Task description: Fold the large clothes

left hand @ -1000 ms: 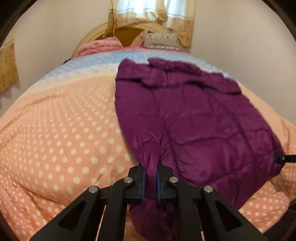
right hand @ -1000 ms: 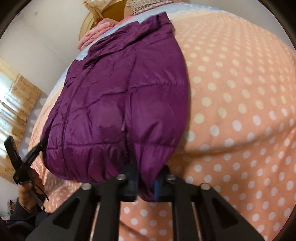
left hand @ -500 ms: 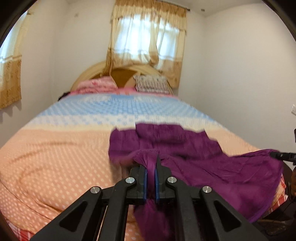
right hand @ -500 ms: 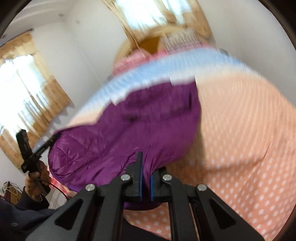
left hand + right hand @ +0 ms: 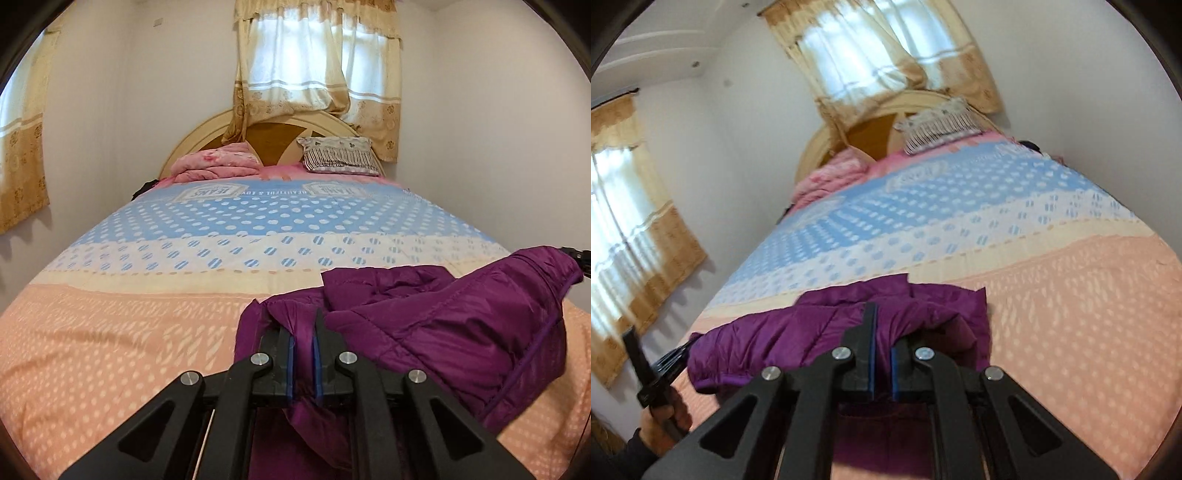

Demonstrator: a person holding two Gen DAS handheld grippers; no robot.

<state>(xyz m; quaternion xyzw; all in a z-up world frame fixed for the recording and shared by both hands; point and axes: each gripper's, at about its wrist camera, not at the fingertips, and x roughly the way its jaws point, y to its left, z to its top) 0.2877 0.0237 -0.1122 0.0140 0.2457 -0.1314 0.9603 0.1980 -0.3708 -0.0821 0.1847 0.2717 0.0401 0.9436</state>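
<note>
The jacket (image 5: 436, 332), a purple quilted puffer, lies bunched on the peach, near end of the bed (image 5: 110, 350), its bottom part lifted off the cover and doubled toward the collar end, which sits crumpled on the spread just ahead. My left claw (image 5: 303, 354) is clenched on a fold of the hem, the cloth pinched between the blue pads (image 5: 291, 363) and hanging out below them. My right claw (image 5: 882, 354) is closed down on the other hem corner; in its view I see purple cloth draped over and around the fingers, though the pinch itself is partly hidden by the fabric. From the left view the right side of the jacket rises in a taut peak toward the right claw's tip at the frame edge, so both corners are in the air. I judge that I am in the middle of the first big fold, bottom over top. The next move, as I read it, calls for carrying both claws forward together, level, until the hem lies over the shoulders, then lowering and letting go at once so the edges line up. The slick, puffy cloth may slide or spring back, so I would keep it taut between the claws. Beyond the jacket lie the blue dotted part of the spread, a pink blanket (image 5: 214, 162) and a pillow (image 5: 340, 155) at the headboard (image 5: 273, 140), under the curtain (image 5: 317, 81).
</note>
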